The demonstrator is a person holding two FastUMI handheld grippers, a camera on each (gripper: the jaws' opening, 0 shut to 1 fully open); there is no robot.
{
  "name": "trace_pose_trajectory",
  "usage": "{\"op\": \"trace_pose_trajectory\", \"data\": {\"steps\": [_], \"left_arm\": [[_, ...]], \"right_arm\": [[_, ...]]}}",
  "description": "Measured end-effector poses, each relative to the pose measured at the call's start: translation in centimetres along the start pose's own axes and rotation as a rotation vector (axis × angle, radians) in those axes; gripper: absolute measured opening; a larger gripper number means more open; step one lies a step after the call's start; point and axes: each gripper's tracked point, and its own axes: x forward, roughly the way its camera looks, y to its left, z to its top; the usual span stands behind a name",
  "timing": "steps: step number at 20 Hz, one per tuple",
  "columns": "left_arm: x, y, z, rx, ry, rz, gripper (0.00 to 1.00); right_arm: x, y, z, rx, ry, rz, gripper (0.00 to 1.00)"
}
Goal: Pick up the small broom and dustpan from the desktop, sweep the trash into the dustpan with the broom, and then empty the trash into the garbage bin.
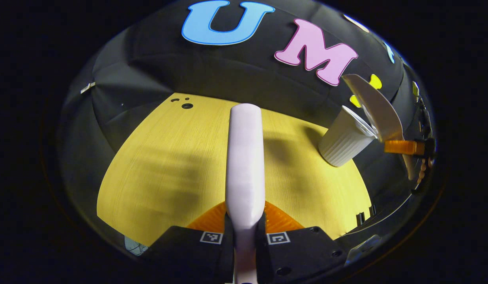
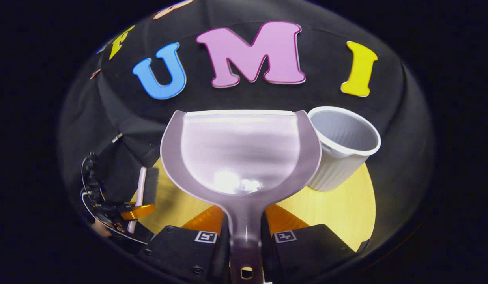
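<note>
My left gripper (image 1: 245, 215) is shut on the pale handle of the small broom (image 1: 244, 157), which points forward over the yellow desktop (image 1: 169, 165). My right gripper (image 2: 244, 221) is shut on the handle of the pale dustpan (image 2: 240, 150); the pan is lifted, its lip beside the rim of the white ribbed garbage bin (image 2: 342, 150). I see nothing lying in the pan. In the left gripper view the dustpan (image 1: 376, 106) tilts over the bin (image 1: 344, 142), held by the right gripper (image 1: 403, 147). The right gripper view shows the broom (image 2: 141, 189) held upright at the left.
The bin stands near the desktop's far right edge. A few small dark holes (image 1: 186, 105) mark the far left corner of the desktop. The black cloth wall rises close behind the desk. The desktop edge (image 2: 362, 236) falls off to the right.
</note>
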Motion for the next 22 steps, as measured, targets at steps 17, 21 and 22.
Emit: {"op": "trace_pose_trajectory", "data": {"steps": [17,21,22], "left_arm": [[10.5,2.9,-6.5,0.141,0.326,0.153,0.26],[11.4,2.4,-6.8,0.208,0.369,0.196,0.27],[11.3,2.2,-6.8,0.212,0.374,0.200,0.27]], "right_arm": [[0.6,-1.1,-3.7,0.005,0.331,-0.137,0.41],[-0.5,-0.9,-2.5,-0.027,0.364,-0.175,0.37],[-0.3,-0.5,-2.9,-0.039,0.369,-0.183,0.34]]}}
